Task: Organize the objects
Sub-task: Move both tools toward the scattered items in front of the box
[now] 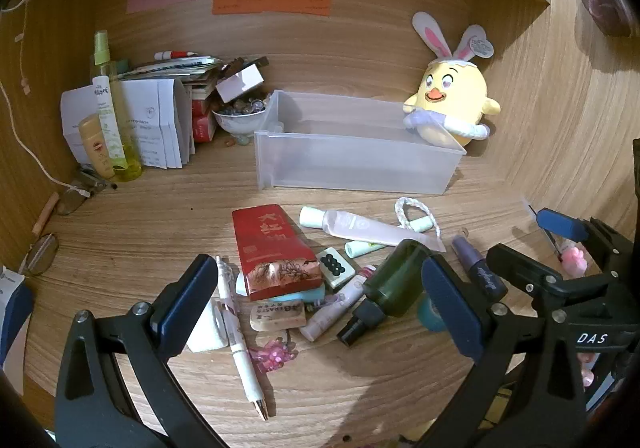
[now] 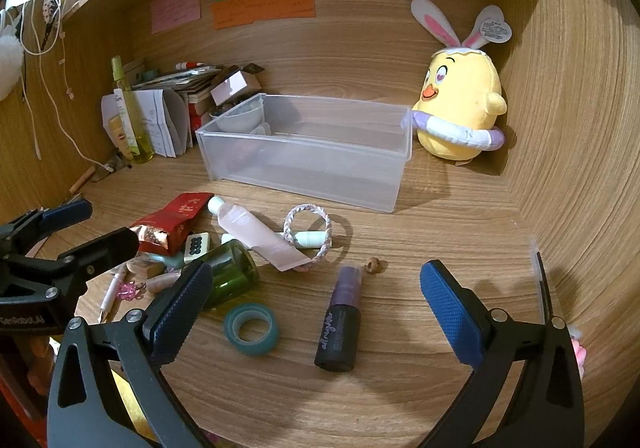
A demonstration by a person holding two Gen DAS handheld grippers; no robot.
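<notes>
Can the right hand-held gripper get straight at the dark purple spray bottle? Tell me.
Probably yes. The right hand-held gripper is open, with the purple spray bottle lying alone on bare desk between its fingers; the tape roll lies clear to one side.

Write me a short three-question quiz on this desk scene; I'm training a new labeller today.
1. True or false: the clear plastic bin already holds the teal tape roll.
2. Which lies nearest the right gripper? A) red foil packet B) purple spray bottle C) yellow chick plush
3. Fill in: both the left gripper and the right one are ____.

Key: 1 false, the roll lies on the desk; 2 B; 3 open, holding nothing.
</notes>
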